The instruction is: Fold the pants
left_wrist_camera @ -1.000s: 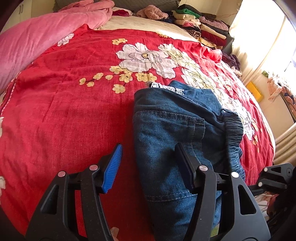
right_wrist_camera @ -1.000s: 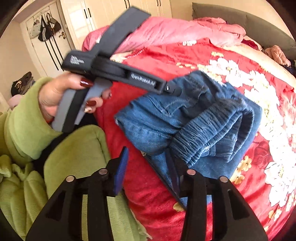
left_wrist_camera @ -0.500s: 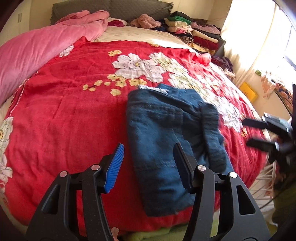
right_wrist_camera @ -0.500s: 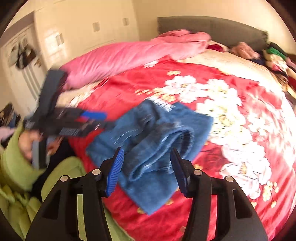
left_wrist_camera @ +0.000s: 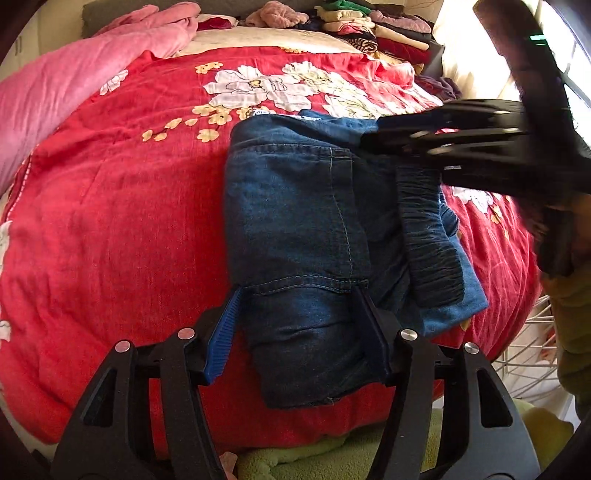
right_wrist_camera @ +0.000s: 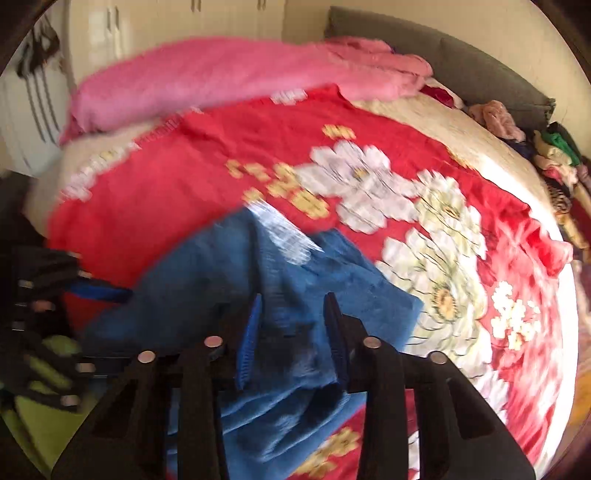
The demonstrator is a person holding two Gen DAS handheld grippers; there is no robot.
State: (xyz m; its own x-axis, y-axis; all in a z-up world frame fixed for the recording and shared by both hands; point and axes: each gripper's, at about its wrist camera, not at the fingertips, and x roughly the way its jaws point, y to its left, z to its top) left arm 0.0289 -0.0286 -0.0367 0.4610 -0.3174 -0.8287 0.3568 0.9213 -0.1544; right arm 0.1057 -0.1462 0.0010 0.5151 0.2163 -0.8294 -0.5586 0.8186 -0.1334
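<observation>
The left gripper (left_wrist_camera: 295,328), a black two-finger clamp with one blue ribbed pad, stands wide open over the near end of the folded dark blue denim pants (left_wrist_camera: 314,229), its two fingers at each side of the bundle and, as far as I can see, not pressing it. The right gripper (right_wrist_camera: 291,332), the same kind of black clamp, is also open with a narrower gap, and it hangs low over the elastic waistband side of the pants; this view is blurred, so I cannot say if a finger touches the cloth. The pants lie as a compact packet near the front edge of the red floral bedspread (left_wrist_camera: 110,221), with the gathered waistband (left_wrist_camera: 428,229) on top at the right side and a lighter blue layer showing under it. Behind, there is a pink fluffy blanket (left_wrist_camera: 74,81) and a pile of folded clothes (left_wrist_camera: 373,29) near the headboard. I judge the folding nearly finished; the step in hand looks like the last tidying. The next move probably calls for a light grip at both sides, to square the edges without opening the layers.
</observation>
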